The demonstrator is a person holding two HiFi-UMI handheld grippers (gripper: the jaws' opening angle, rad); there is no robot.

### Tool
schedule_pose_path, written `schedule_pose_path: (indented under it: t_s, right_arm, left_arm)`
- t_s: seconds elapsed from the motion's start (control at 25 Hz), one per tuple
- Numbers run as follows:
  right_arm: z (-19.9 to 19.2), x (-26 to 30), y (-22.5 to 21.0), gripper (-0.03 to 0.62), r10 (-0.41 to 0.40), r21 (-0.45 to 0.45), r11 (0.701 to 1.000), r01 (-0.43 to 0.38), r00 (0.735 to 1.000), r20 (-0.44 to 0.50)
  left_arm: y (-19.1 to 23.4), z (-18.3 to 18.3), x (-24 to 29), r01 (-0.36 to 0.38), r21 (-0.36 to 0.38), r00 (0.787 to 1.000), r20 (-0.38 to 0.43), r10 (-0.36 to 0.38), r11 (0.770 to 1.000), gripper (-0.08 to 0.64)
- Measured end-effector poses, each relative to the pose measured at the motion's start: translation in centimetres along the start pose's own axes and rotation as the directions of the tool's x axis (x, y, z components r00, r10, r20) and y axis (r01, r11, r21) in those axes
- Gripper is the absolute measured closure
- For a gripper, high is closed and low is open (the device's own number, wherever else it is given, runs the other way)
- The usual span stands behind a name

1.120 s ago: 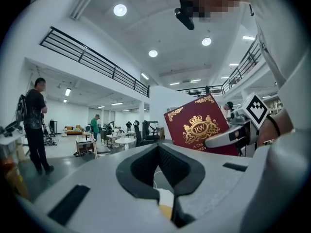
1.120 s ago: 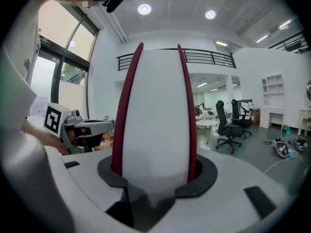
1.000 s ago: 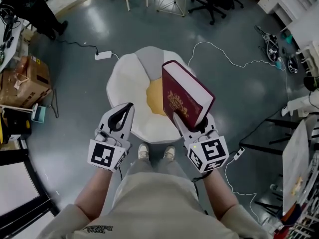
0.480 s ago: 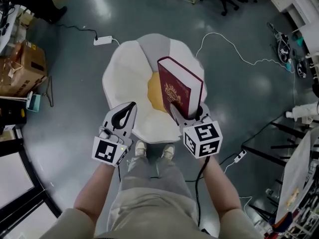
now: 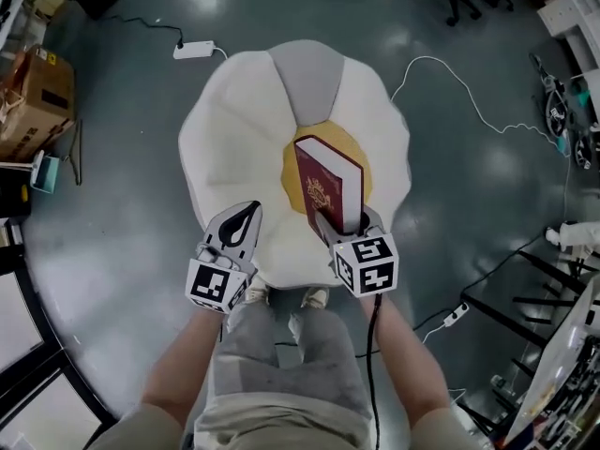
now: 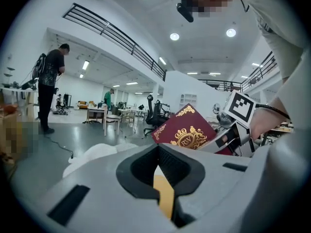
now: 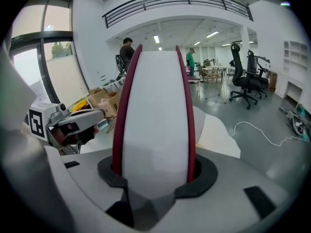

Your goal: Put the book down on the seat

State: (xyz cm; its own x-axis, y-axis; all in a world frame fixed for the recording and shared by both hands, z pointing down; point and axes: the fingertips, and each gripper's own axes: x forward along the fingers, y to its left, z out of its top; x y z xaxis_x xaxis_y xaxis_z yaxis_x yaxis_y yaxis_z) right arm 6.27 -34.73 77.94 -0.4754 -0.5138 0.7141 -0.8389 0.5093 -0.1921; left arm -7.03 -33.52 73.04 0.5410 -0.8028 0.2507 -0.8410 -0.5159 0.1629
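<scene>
The glossy grey floor, streaked with reflected ceiling lights, fills less of the head view than a moment ago, because the person has bent and lowered both hands, and the seat now looms wide beneath them. It is a soft, puffy floor cushion shaped like a flower, with rounded white fabric petals, one grey petal at the far side and a round yellow centre. The book, which was held high and tilted above the seat, has come down with the right hand and now stands steeply over the yellow centre, its far end close to the cushion; whether it touches yet cannot be told. That puts the task near its end: what is left, by my judgement, is to lay the book flat and let go. It is a thick hardback with smooth maroon covers, a gold crest and gold corner scrolls, and a pale, slightly bowed block of pages. The right gripper clamps the near end of the book, one black pad on each cover with the pages between, as its own view plainly shows. The left gripper, matte grey plastic with a marker cube, hangs just beside it over a white petal, jaws pressed together on nothing. A thin white cable loops across the floor.
</scene>
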Motion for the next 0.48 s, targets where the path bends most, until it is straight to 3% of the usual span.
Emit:
schedule_pose_path:
  t_s: [0.24, 0.48]
  right_arm:
    - [-6.8, 8.6, -2.1, 0.379, 0.005, -0.011, 1.0, -0.006, 0.997, -0.079]
    - [-12.8, 16.2, -3.8, 0.379, -0.005, -0.049, 0.999, -0.002, 0.989, -0.151]
  left_arm:
    - [2.4, -10.4, 3.1, -0.048, -0.043, 0.994, -0.1, 0.044, 0.998, 0.557]
    - [4.5, -17.3, 6.1, -0.116, -0.158, 0.989, -0.113, 0.099, 0.981, 0.557]
